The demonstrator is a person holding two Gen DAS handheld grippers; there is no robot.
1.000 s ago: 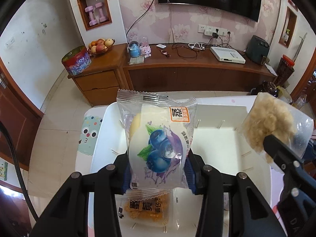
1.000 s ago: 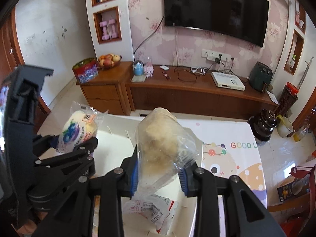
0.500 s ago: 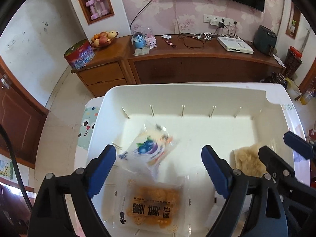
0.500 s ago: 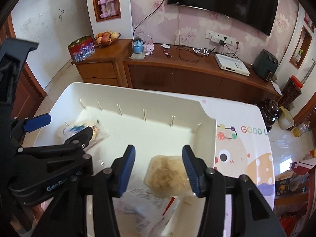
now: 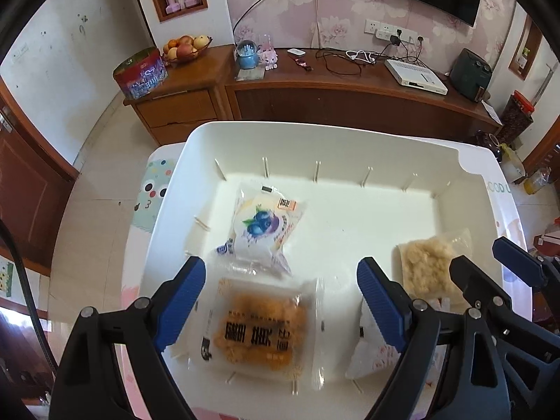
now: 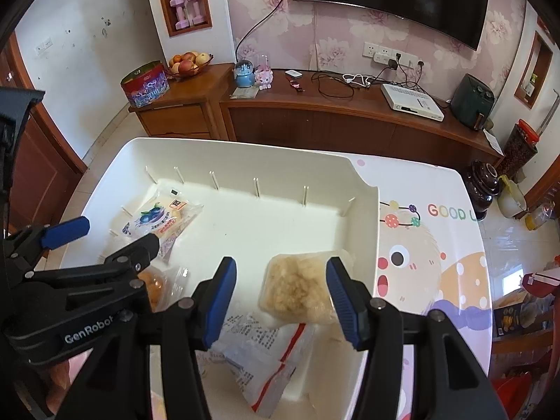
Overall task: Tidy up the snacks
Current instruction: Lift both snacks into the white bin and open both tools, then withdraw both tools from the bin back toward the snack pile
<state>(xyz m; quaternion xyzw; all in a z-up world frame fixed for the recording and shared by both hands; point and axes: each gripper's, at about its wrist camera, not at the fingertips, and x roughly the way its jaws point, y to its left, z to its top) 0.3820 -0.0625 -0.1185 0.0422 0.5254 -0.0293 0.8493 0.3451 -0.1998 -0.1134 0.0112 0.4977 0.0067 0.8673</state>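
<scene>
A white plastic bin (image 5: 336, 136) (image 6: 245, 150) sits on the table and holds the snacks. The blueberry cake packet (image 5: 260, 225) (image 6: 157, 222) lies flat at the bin's left. The pale floss bun in clear wrap (image 5: 428, 267) (image 6: 301, 287) lies at the bin's right. An orange floss cake packet (image 5: 255, 329) lies at the near side, and a white packet with red print (image 6: 266, 357) (image 5: 371, 353) lies beside it. My left gripper (image 5: 281, 302) (image 6: 115, 236) is open and empty above the bin. My right gripper (image 6: 280, 294) (image 5: 490, 262) is open and empty above the floss bun.
The bin stands on a table with a cartoon cloth (image 6: 430, 245). Behind it is a wooden TV cabinet (image 5: 350, 94) with a fruit bowl (image 5: 185, 47), a red tin (image 5: 141, 73), cables and a white box. A dark jar (image 6: 483, 185) stands on the floor at right.
Both grippers opened and let go of their packets. The blueberry cake dropped to the bin's left and the floss bun to its right. Both now lie still.
</scene>
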